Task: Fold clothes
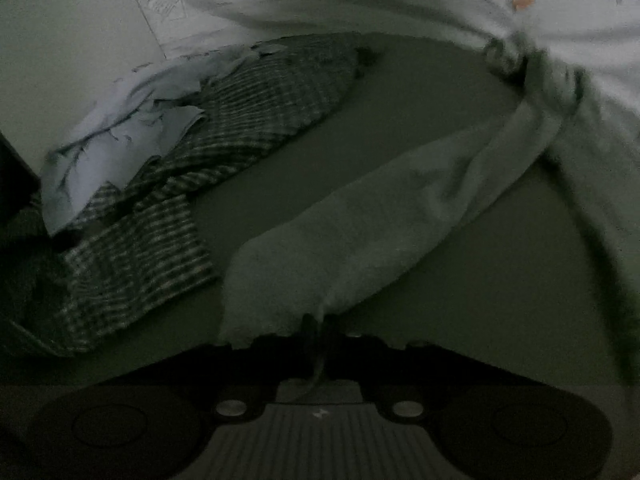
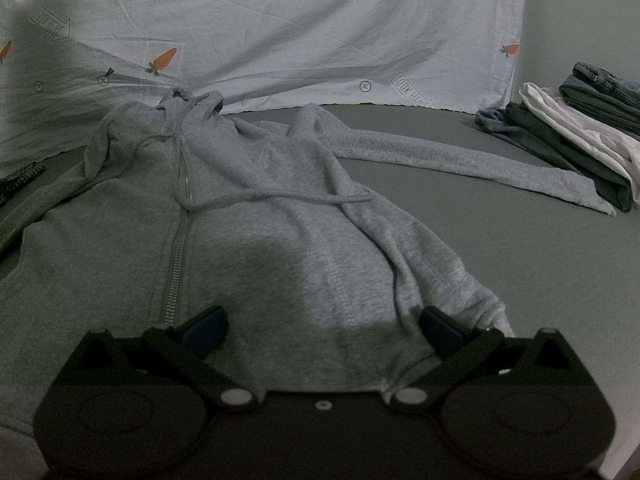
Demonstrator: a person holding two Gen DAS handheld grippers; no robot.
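- Left wrist view: left gripper (image 1: 320, 332) with jaws pinched together on the cuff end of the hoodie sleeve (image 1: 360, 216), cloth bunched right at the tips and running away up and to the right of the jaws.
- Beyond the jaws to the left, a plaid garment (image 1: 256, 120) with a pale blue cloth (image 1: 120, 136) lying over its far end; neither touched.
- Right wrist view: right gripper (image 2: 322, 328) with jaws spread wide and holding nothing, hovering over the hem of the grey hoodie (image 2: 248, 208).
- Hoodie spread face up on the dark bed surface (image 2: 540, 280), zip just left of the jaws' centre line, other sleeve stretched out far to the right, its cuff beside the stack of folded clothes (image 2: 576, 136).
- Printed sheet (image 2: 280, 20) well ahead, behind the hood.
- Likely step: bringing the pinched sleeve across onto the body.
- To do it well: keep the pinch on the cuff, carry it low so the sleeve lands flat without twisting, lay it across the chest, release only once the cloth rests.
- Worth pressing the hem with the free jaws to stop the body sliding.
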